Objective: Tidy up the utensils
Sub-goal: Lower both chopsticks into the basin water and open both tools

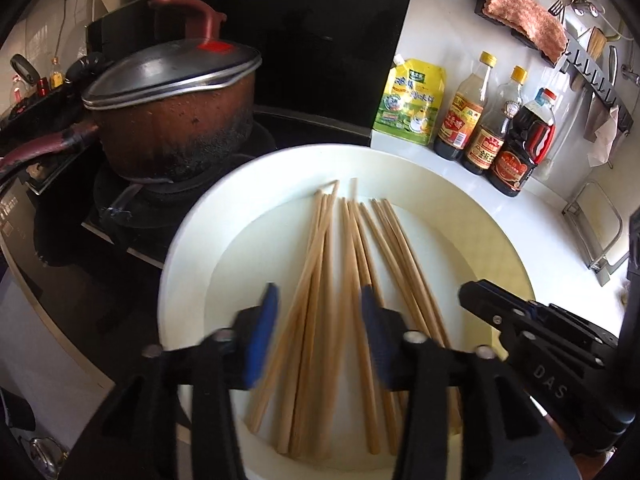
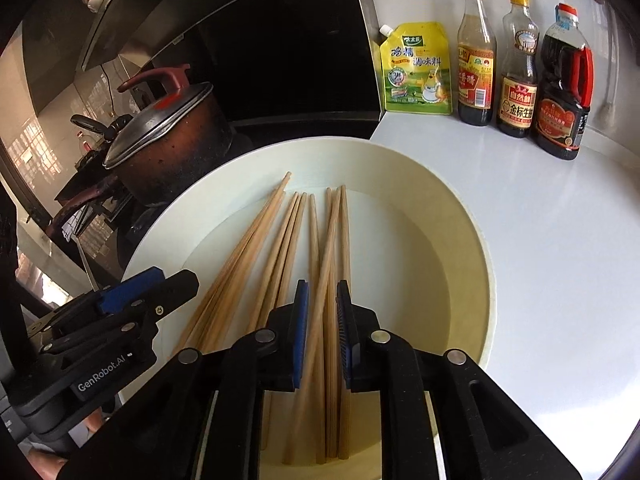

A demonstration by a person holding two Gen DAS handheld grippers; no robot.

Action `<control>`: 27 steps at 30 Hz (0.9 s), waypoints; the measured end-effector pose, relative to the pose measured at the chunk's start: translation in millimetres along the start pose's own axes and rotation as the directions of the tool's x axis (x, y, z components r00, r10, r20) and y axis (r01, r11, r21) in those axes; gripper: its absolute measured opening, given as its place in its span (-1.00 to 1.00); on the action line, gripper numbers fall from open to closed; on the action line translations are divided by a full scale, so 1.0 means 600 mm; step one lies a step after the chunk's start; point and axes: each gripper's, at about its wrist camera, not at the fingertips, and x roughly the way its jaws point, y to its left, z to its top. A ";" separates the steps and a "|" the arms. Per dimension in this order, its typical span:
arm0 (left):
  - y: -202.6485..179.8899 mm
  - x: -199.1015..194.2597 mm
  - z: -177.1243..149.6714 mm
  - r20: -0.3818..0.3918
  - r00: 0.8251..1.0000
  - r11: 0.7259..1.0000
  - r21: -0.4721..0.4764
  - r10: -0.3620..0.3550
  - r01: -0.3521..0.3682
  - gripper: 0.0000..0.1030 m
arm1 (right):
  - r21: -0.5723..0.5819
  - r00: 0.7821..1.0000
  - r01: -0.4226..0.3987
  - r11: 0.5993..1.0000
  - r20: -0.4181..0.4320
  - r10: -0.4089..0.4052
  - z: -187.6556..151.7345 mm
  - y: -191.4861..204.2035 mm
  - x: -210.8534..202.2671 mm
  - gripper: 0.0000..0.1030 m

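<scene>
Several wooden chopsticks (image 1: 344, 248) (image 2: 288, 232) lie fanned out in a wide white basin (image 1: 192, 248) (image 2: 472, 240) on the white counter. My left gripper (image 1: 318, 312) hovers over the near ends of the chopsticks, open, with several of them seen through the gap below its blue pads. It also shows at the left of the right wrist view as the left gripper (image 2: 176, 280). My right gripper (image 2: 323, 308) hangs over the right-hand sticks with its jaws only a narrow gap apart, and a few sticks run under that gap. In the left wrist view the right gripper (image 1: 472, 296) enters from the right.
A scorched red pot with a metal lid (image 1: 172, 92) (image 2: 168, 140) sits on the black stove left of the basin. A yellow seasoning pouch (image 1: 410, 100) (image 2: 416, 68) and three sauce bottles (image 1: 464, 112) (image 2: 516, 64) stand behind. A wall rack with a cloth (image 1: 524, 16) and a wire stand (image 1: 596, 236) are at right.
</scene>
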 end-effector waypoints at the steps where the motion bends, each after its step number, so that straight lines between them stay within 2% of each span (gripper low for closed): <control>1: 0.002 -0.005 0.000 0.009 1.000 1.000 -0.003 0.002 -0.002 0.01 | -0.007 1.000 0.006 1.000 0.012 -0.005 -0.003 0.001 -0.007 -0.73; 3: 0.001 -0.018 -0.001 0.024 1.000 1.000 0.004 0.020 -0.020 0.02 | -0.009 1.000 0.009 1.000 0.025 -0.008 -0.009 0.003 -0.018 -0.73; 6: -0.001 -0.037 -0.005 0.044 0.998 0.999 0.003 0.040 -0.041 0.17 | -0.011 0.999 0.019 1.000 0.037 -0.019 -0.018 0.002 -0.032 -0.69; 9: -0.003 -0.053 -0.014 0.054 0.998 0.999 -0.005 0.043 -0.043 0.32 | -0.014 0.998 0.028 1.000 0.055 -0.027 -0.030 0.001 -0.049 -0.53; 17: -0.013 -0.076 -0.028 0.054 0.998 0.999 -0.008 0.045 -0.044 0.34 | -0.027 0.994 0.055 0.998 0.094 -0.052 -0.052 -0.001 -0.084 -0.29; 21: -0.020 -0.083 -0.034 0.057 0.997 0.999 -0.007 0.053 -0.053 0.46 | -0.031 0.992 0.070 0.997 0.111 -0.066 -0.060 -0.002 -0.093 -0.26; 27: -0.026 -0.095 -0.041 0.064 0.996 0.998 0.006 0.069 -0.069 0.46 | -0.028 0.991 0.066 0.997 0.115 -0.062 -0.068 -0.002 -0.100 -0.21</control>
